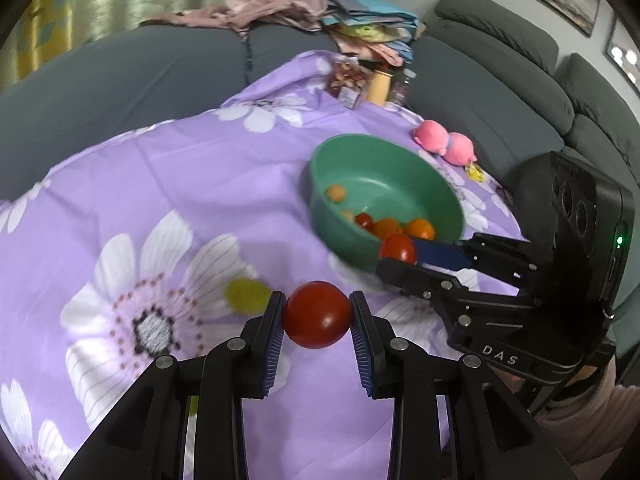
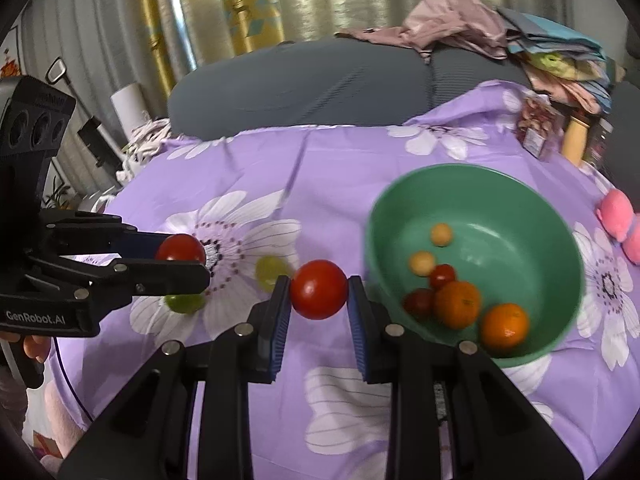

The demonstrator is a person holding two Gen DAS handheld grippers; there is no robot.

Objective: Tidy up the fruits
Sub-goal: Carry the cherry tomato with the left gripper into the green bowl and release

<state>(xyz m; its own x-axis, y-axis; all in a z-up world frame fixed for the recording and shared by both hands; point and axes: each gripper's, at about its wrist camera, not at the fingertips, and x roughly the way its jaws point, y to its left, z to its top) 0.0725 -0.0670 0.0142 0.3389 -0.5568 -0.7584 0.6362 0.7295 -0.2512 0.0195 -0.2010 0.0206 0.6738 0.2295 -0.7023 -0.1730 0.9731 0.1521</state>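
Two handheld grippers each carry a red tomato above a purple floral bedsheet (image 2: 340,168). The left gripper (image 1: 317,316) has its jaws clamped on a tomato (image 1: 317,314); the right gripper (image 2: 319,290) grips a second tomato (image 2: 319,289) the same way, just beside the rim of a green bowl (image 2: 552,216). Inside the bowl lie two oranges (image 2: 457,304), two small red tomatoes (image 2: 442,275) and two pale yellow round fruits (image 2: 441,234). Two green grapes (image 2: 271,271) rest on the sheet near the left gripper. A pink plush toy (image 1: 444,140) sits beyond the bowl, with grey sofa cushions (image 1: 460,92) behind.
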